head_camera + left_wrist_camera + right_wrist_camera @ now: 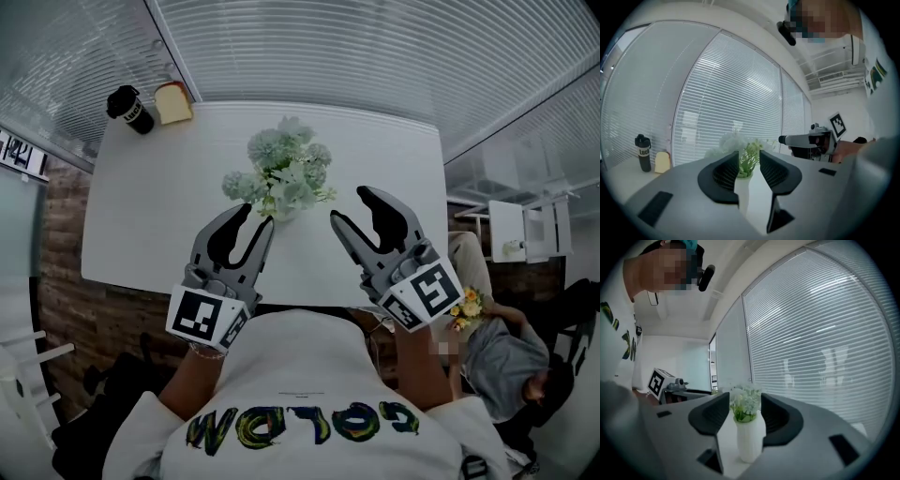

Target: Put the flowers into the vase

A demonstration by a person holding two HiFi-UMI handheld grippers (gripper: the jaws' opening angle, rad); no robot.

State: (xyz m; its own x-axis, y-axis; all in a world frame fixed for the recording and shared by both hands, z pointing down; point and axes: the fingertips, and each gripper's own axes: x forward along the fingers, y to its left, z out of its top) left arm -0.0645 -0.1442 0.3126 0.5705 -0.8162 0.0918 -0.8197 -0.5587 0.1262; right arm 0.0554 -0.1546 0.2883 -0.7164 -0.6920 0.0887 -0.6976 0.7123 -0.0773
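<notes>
A bunch of pale green and white flowers [281, 173] stands in a white ribbed vase [751, 439] in the middle of the white table [394, 159]. From above, the blooms hide most of the vase. My left gripper [258, 216] is raised over the table's near edge, just left of the bunch, jaws open and empty. My right gripper [350, 204] is raised to the right of the bunch, also open and empty. Both gripper views look level at the vase [743, 190] through the gap between the jaws, and it stands some way beyond the fingertips.
A black tumbler [129, 109] and a toast-shaped object [172, 101] sit at the table's far left corner. Window blinds [375, 56] run behind the table. A seated person [511, 361] is at the right near yellow flowers [466, 307], beside white furniture [511, 230].
</notes>
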